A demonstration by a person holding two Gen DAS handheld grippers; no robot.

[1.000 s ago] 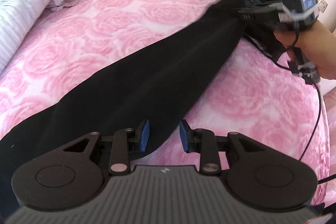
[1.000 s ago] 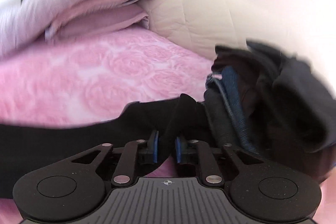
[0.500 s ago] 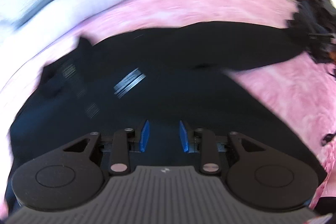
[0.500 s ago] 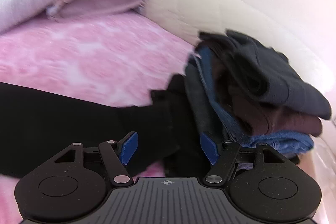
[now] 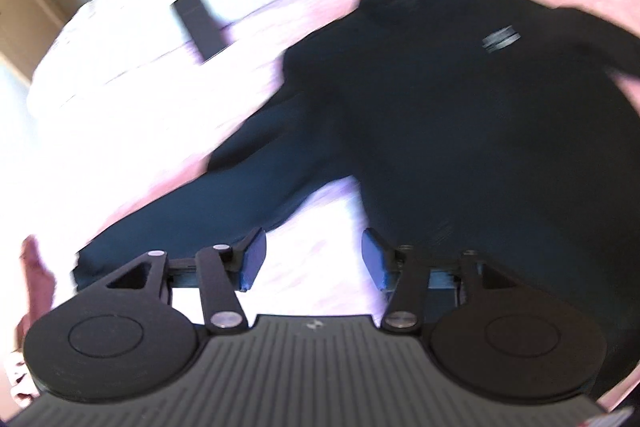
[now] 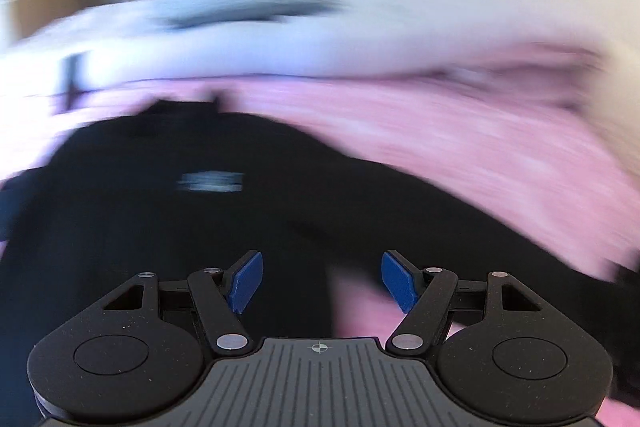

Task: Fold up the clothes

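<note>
You have one black long-sleeved top [image 5: 460, 115] spread face up on the pink bed cover [image 5: 320, 291], collar toward the pillows, a small grey logo [image 5: 500, 39] on the chest. Both sleeves are out to the sides, so this looks like the laying-out step finished and the first fold not yet begun.

Your left gripper [image 5: 310, 259] hangs above the bed with nothing between its fingers [image 5: 252, 259]; they are about half apart and opening. Bare pink cover shows in the gap, with the sleeve [image 5: 200, 211] just beyond the left finger and the hem corner beyond the right one. Your right gripper [image 6: 322, 281] has its fingers [image 6: 400, 281] set wide and is likewise empty, over the lower edge of the top [image 6: 200, 219], the other sleeve [image 6: 460, 219] running off to the right.

By my reading, the next move calls for taking a sleeve near its cuff and carrying it across the chest; pinch a single layer so the body does not drag.

Count: one garment, two sleeves, two grippers, one dark flat rectangular thing [image 5: 198, 23] on the pale bedding [image 5: 120, 39] beyond. Both views are blurred.
</note>
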